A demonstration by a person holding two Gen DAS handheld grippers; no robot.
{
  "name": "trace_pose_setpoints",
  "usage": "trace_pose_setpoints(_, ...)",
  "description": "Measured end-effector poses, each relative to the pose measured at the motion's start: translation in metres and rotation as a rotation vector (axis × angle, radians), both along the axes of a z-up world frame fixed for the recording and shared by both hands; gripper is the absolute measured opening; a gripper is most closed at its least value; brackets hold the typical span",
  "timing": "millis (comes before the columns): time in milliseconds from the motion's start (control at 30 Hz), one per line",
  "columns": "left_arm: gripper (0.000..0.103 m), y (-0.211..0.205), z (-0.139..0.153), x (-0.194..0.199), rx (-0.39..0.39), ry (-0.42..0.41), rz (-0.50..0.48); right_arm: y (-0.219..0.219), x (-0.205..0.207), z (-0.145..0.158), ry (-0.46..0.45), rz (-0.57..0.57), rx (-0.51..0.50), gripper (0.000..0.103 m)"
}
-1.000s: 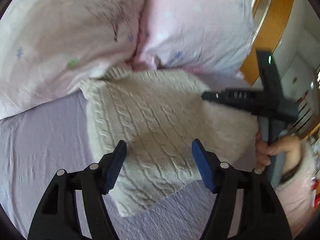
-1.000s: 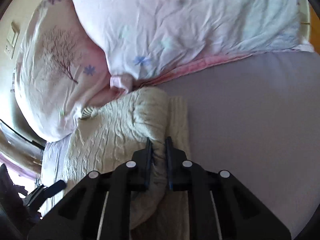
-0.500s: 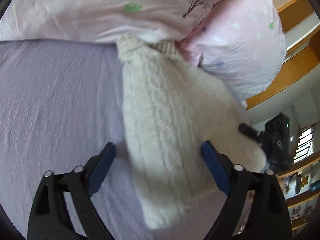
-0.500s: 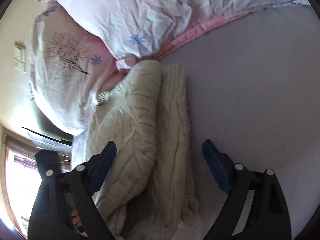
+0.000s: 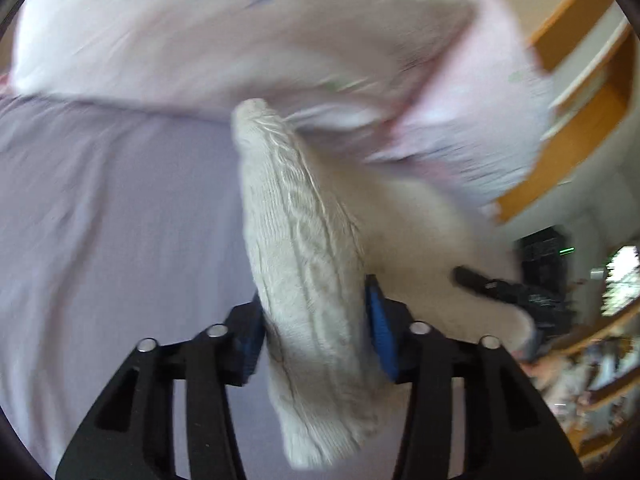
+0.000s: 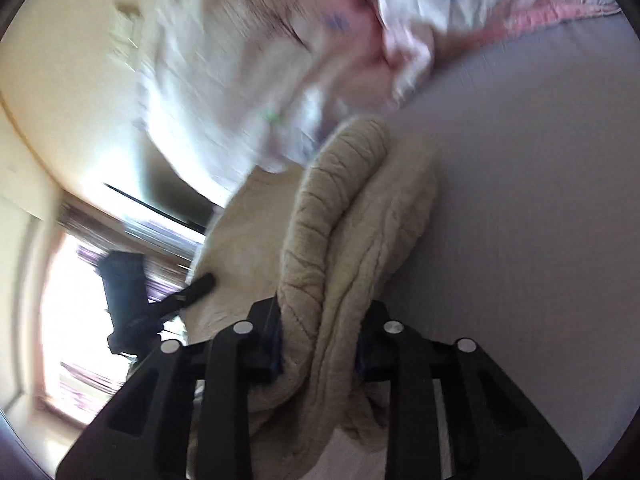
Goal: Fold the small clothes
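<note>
Cream cable-knit is bunched between both of your claws: the sweater lies on the lilac sheet, its far end against the pink floral pillows. You look to be partway through a fold, each gripper pinching one side of the already doubled garment, probably to carry it over or shift it.

Your left gripper has its blue pads pressed onto a thick roll of knit, jaws only as far apart as the cloth forces. Your right gripper grips the opposite edge the same way, around several stacked layers. Both views are motion-blurred, so I can't say for sure how many layers each claw holds.

Next, move both hands together at an even height, so the layers don't slide apart.
</note>
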State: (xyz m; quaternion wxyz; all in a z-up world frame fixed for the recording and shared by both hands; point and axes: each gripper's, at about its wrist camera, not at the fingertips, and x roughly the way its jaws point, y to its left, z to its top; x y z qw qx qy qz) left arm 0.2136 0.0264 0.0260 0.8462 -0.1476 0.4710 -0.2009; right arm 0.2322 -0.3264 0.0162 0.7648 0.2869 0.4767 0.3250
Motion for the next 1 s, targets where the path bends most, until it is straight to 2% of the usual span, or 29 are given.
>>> trace_pose_setpoints(67,0.056,0.008,0.004,-0.008,-0.005,-0.026,0.011,0.003,-0.005,0.003,-0.005,-0.034,-0.062,0.048)
trace_pose_setpoints(133,0.056,0.018,0.031,-0.03,0.042,-0.134,0.051,-0.007,-0.021,0.03,-0.085,-0.123,-0.125,0.05)
trace_pose_setpoints(167,0.056,0.019,0.039,-0.036,0.035,-0.166,0.047,-0.014,-0.034,0.047,-0.152,-0.147,-0.103,0.056)
trace_pose_setpoints(233,0.062,0.016,0.059,-0.056,-0.02,-0.23,0.015,-0.015,-0.053,0.065,-0.213,-0.106,0.007,0.065)
trace_pose_setpoints(267,0.067,0.011,0.061,-0.061,-0.037,-0.24,-0.005,-0.005,-0.064,0.074,-0.237,-0.036,0.089,0.069)
trace_pose_setpoints(300,0.072,0.004,0.062,-0.069,-0.059,-0.243,-0.048,0.007,-0.07,0.076,-0.24,0.02,0.116,0.071)
trace_pose_setpoints(400,0.083,-0.023,0.043,-0.07,-0.065,-0.182,-0.14,0.035,-0.075,0.063,-0.194,0.094,0.074,0.073)
trace_pose_setpoints(433,0.083,-0.031,0.027,-0.066,-0.032,-0.133,-0.148,0.043,-0.071,0.046,-0.134,0.058,-0.004,0.068)
trace_pose_setpoints(467,0.082,-0.036,0.013,-0.062,0.004,-0.097,-0.148,0.044,-0.063,0.025,-0.055,0.015,-0.061,0.043)
trace_pose_setpoints(500,0.083,-0.043,0.011,-0.068,0.042,-0.147,-0.138,0.034,-0.057,-0.002,0.019,-0.035,-0.009,0.03)
trace_pose_setpoints(533,0.083,-0.049,0.014,-0.075,0.086,-0.179,-0.137,0.026,-0.061,-0.008,0.03,-0.074,0.048,0.013)
trace_pose_setpoints(567,0.082,-0.053,0.017,-0.079,0.12,-0.187,-0.139,0.018,-0.064,-0.015,0.071,-0.087,0.087,0.009)
trace_pose_setpoints(600,0.082,-0.053,0.024,-0.088,0.119,-0.206,-0.14,0.012,-0.067,-0.018,0.095,-0.092,0.123,0.01)
trace_pose_setpoints(633,0.082,-0.048,0.028,-0.095,0.099,-0.221,-0.141,0.007,-0.077,-0.012,0.073,-0.107,0.128,0.025)
trace_pose_setpoints(667,0.083,-0.045,0.033,-0.104,0.092,-0.233,-0.136,0.004,-0.088,-0.001,0.019,-0.123,0.094,0.056)
trace_pose_setpoints(700,0.084,-0.042,0.035,-0.11,0.112,-0.242,-0.12,0.003,-0.108,0.017,-0.072,-0.138,0.072,0.074)
trace_pose_setpoints(733,0.086,-0.04,0.033,-0.115,0.141,-0.25,-0.099,0.004,-0.117,0.025,-0.118,-0.151,0.055,0.097)
trace_pose_setpoints(800,0.102,-0.032,0.03,-0.131,0.209,-0.254,-0.037,0.011,-0.143,0.046,-0.235,-0.181,-0.048,0.099)
trace_pose_setpoints(867,0.102,-0.023,0.025,-0.148,0.269,-0.25,0.013,0.026,-0.163,0.055,-0.286,-0.207,-0.216,0.101)
trace_pose_setpoints(900,0.102,-0.025,0.021,-0.15,0.28,-0.237,0.02,0.041,-0.171,0.054,-0.28,-0.223,-0.344,0.101)
trace_pose_setpoints(1000,0.102,-0.022,0.01,-0.157,0.311,-0.199,0.033,0.063,-0.179,0.037,-0.274,-0.221,-0.574,0.101)
